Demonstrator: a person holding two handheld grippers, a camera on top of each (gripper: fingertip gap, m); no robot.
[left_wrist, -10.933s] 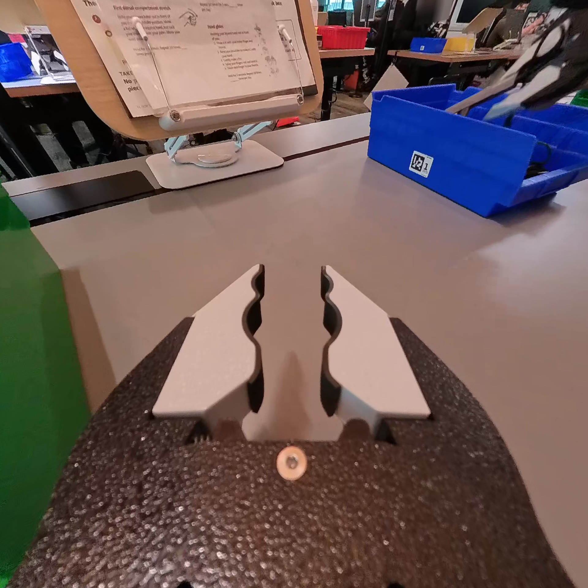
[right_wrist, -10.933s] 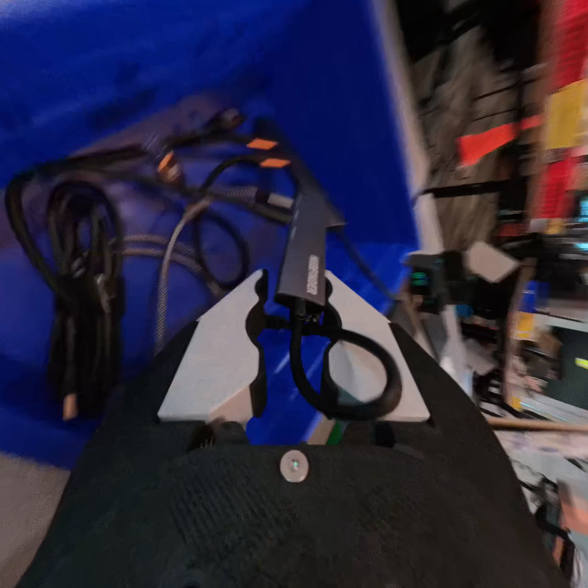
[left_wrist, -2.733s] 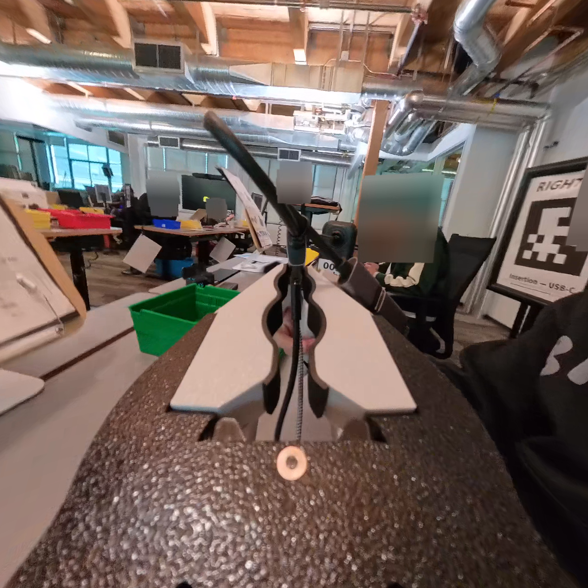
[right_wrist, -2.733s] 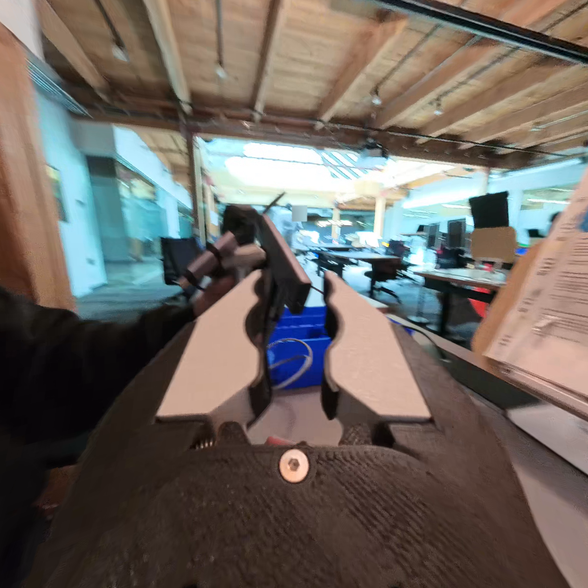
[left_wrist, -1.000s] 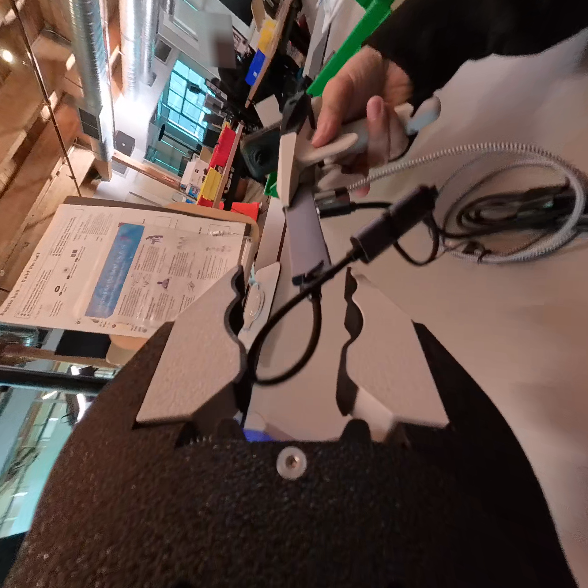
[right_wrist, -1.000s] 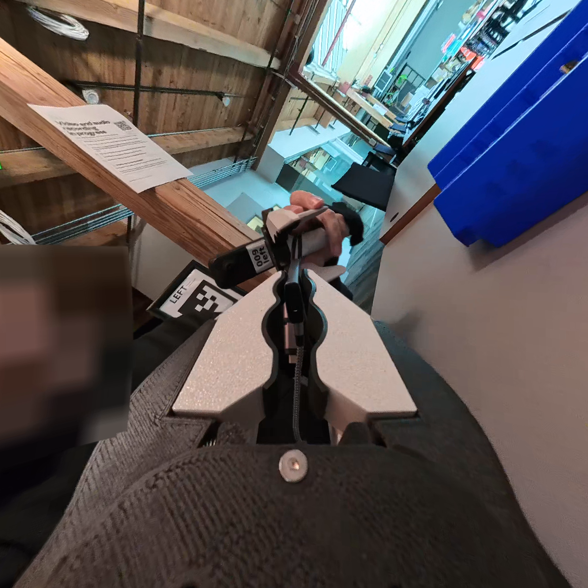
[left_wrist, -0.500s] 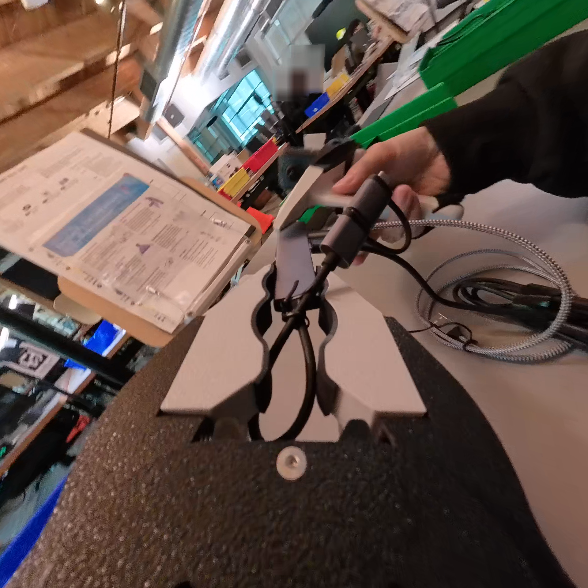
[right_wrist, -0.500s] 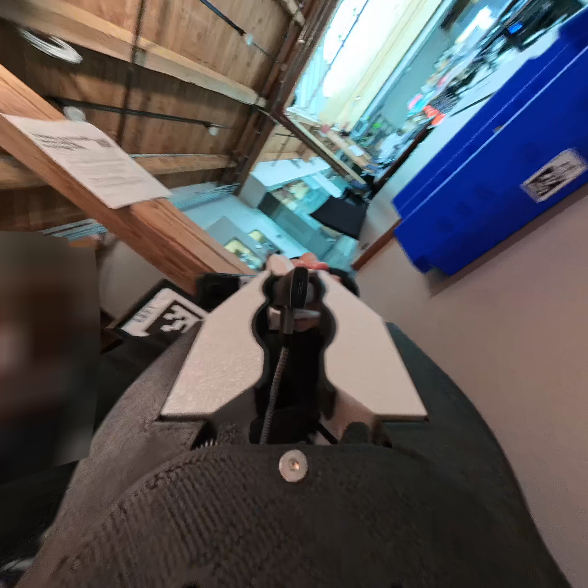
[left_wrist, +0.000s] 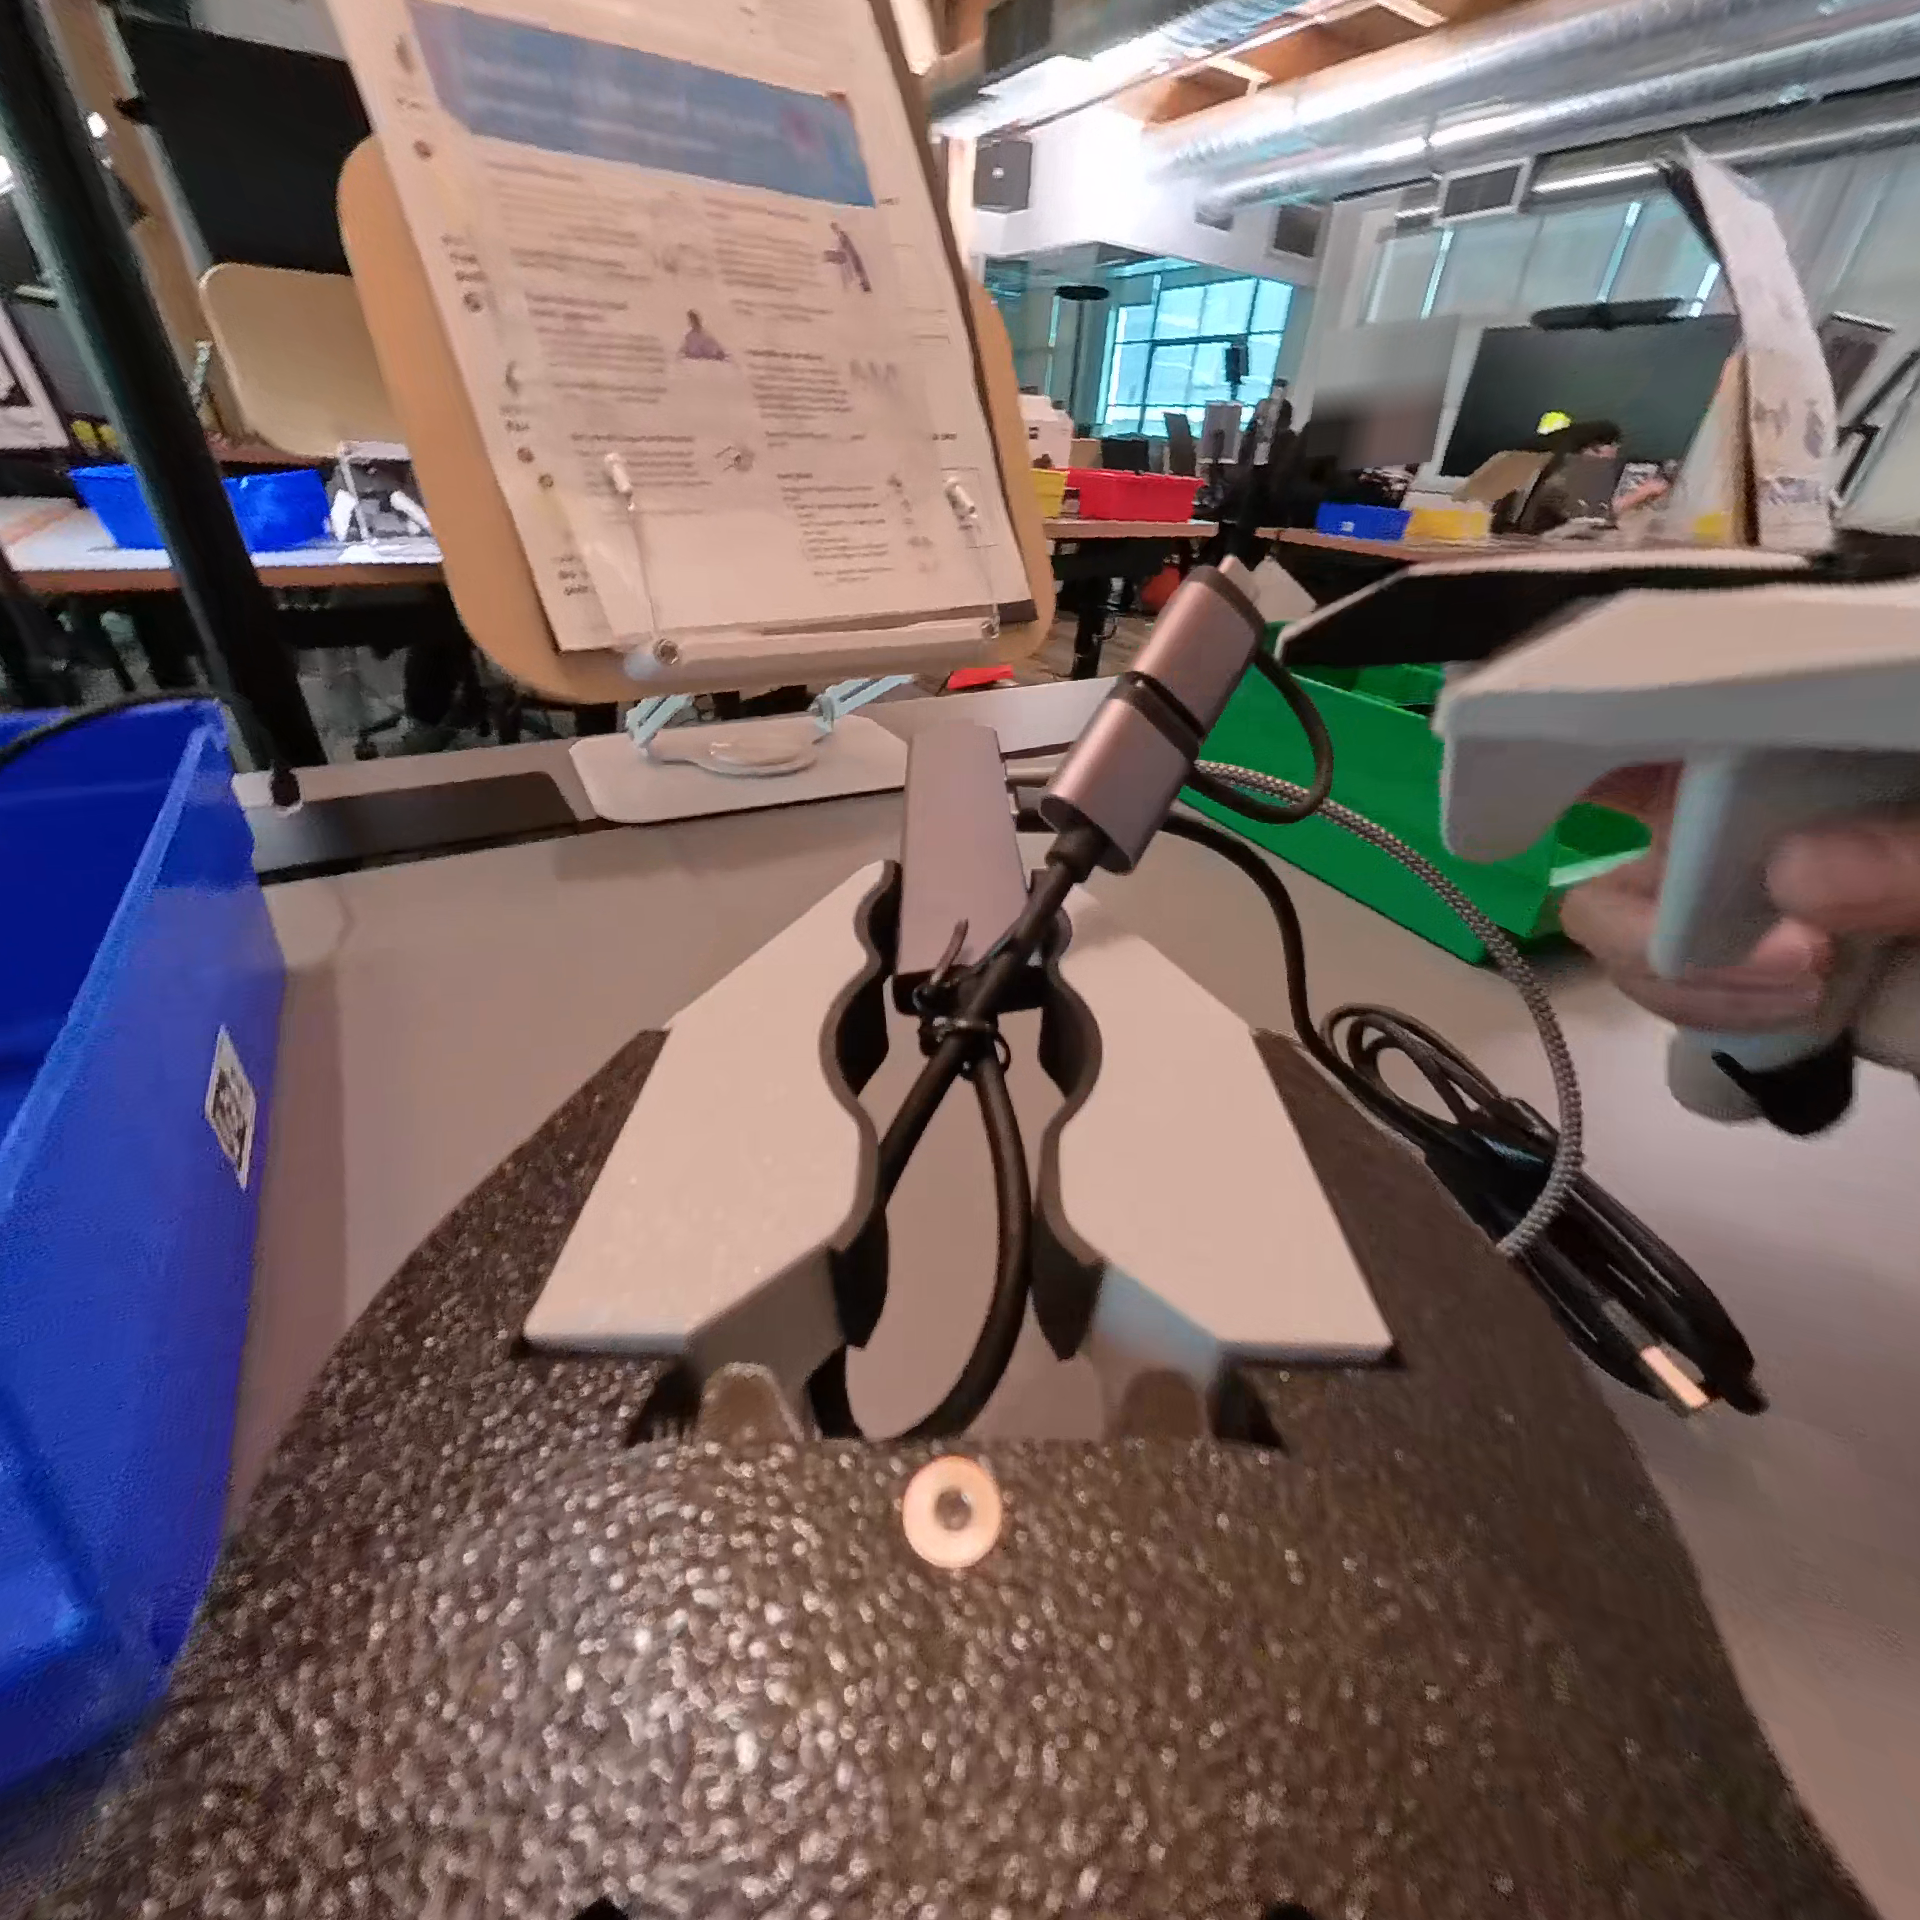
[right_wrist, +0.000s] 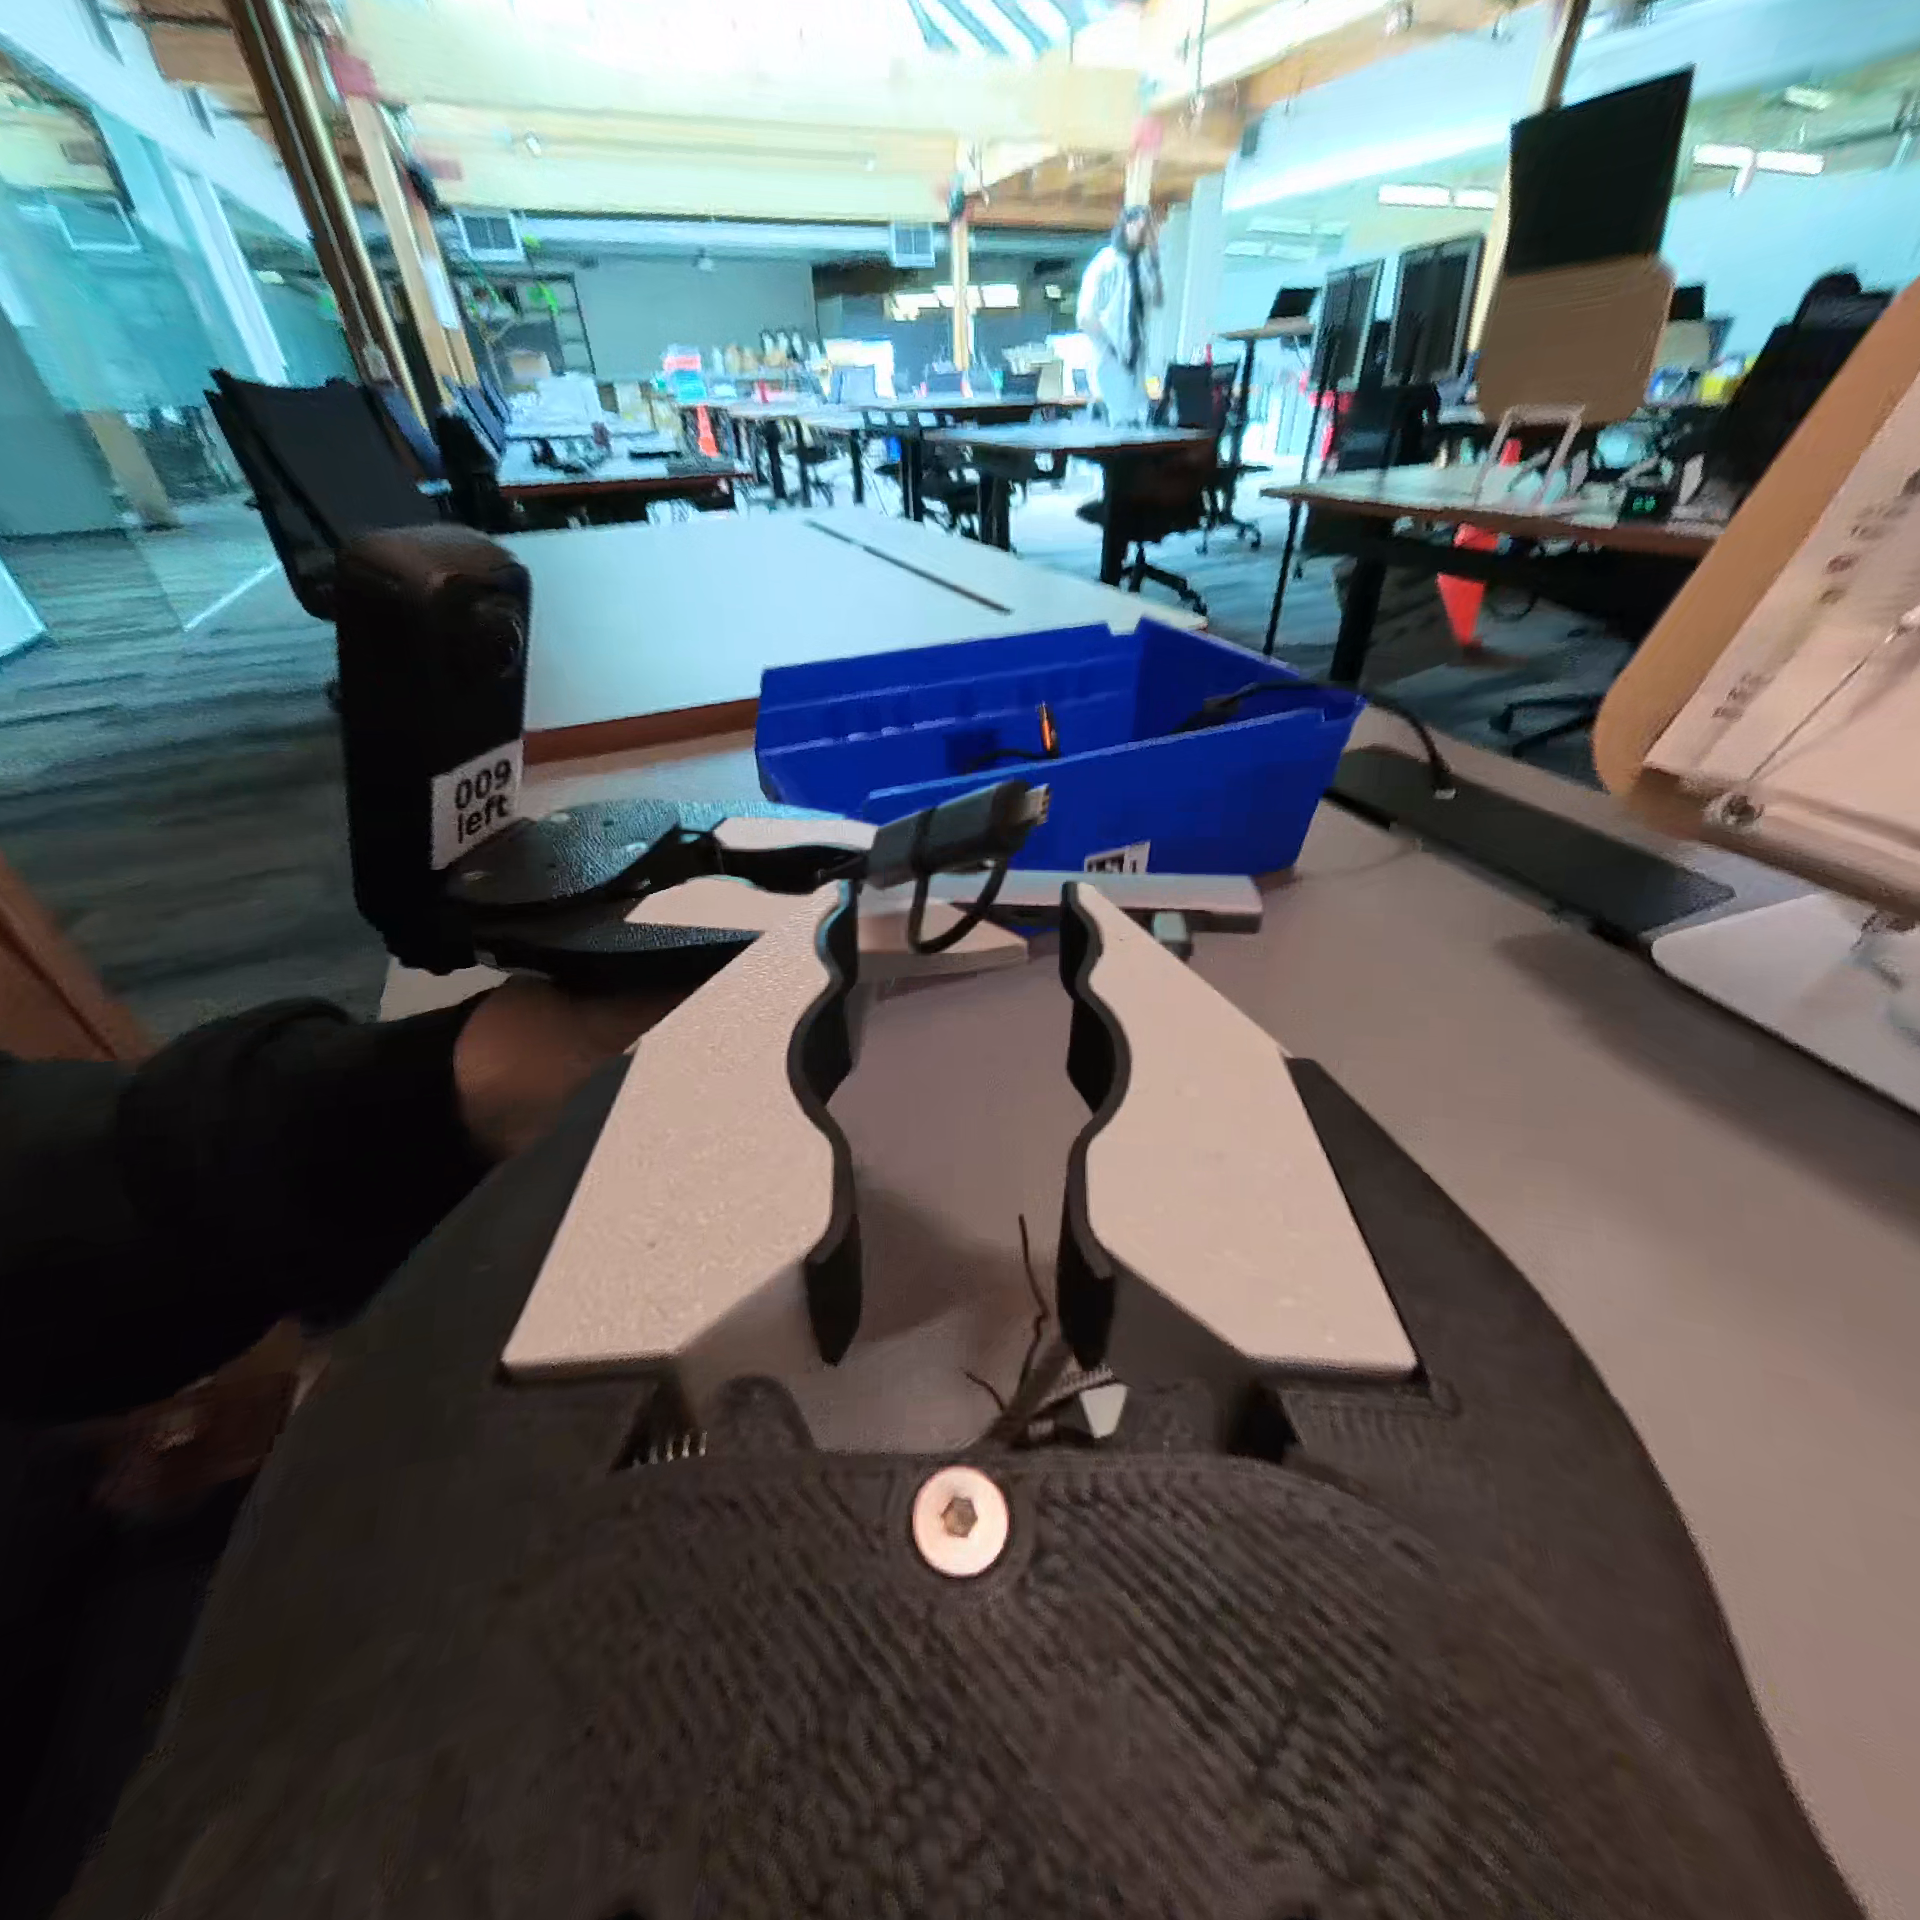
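- Grey table (left_wrist: 540, 935) filled the frame's centre in the left wrist view, a blue bin (left_wrist: 114, 1039) at left, a green bin (left_wrist: 1382, 790) at right, a document stand (left_wrist: 686, 343) behind.
- Left gripper (left_wrist: 961, 935) was clamped on a grey hub (left_wrist: 951, 842), its short black cable (left_wrist: 956, 1195) looped between the fingers; a grey connector (left_wrist: 1153, 727) rose above.
- Right gripper (right_wrist: 958, 925) stood wide and empty, near a cable bundle (left_wrist: 1538, 1226) at lower right.

blue bin (left_wrist: 114, 1039): cut by left edge | hand (left_wrist: 1745, 935): blurred | cable (left_wrist: 1538, 1195): far end hidden
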